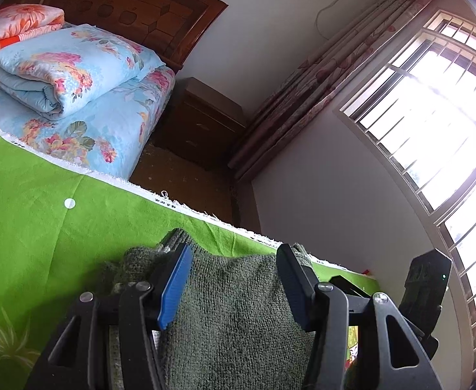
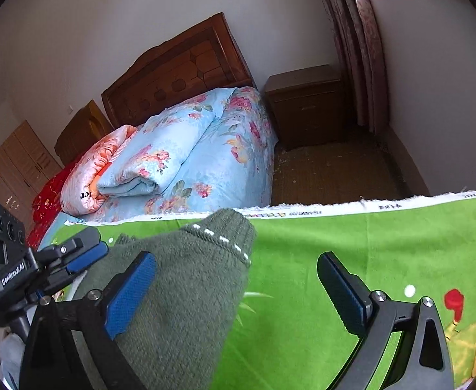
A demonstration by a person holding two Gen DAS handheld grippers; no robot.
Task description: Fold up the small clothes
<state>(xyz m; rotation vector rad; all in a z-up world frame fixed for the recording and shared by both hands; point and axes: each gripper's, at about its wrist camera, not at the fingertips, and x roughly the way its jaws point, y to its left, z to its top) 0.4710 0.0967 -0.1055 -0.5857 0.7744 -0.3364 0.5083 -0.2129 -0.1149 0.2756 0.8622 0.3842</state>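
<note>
A grey-green knitted garment (image 1: pixel 234 308) lies flat on the green printed sheet (image 1: pixel 59 227) near the sheet's white far edge. My left gripper (image 1: pixel 234 250) is open and straddles it, the knit spreading between the blue pad (image 1: pixel 176 282) and the black finger without being pinched. In the right wrist view the garment (image 2: pixel 186 286) ends in a ribbed cuff with white dashes (image 2: pixel 220 239). My right gripper (image 2: pixel 234 256) is open wide, its left finger over the knit and its right finger above the bare sheet (image 2: pixel 367 243). The left gripper (image 2: pixel 90 250) shows at the garment's left side.
Folded blue floral quilt (image 1: pixel 72 65) and an orange one (image 1: pixel 17 26) lie at the head of the bed by the wooden headboard (image 2: pixel 179 65). A brown nightstand (image 2: pixel 306 104), bare floor (image 2: pixel 332 175), a curtain and a barred window (image 1: pixel 426 104) are beyond the sheet's edge.
</note>
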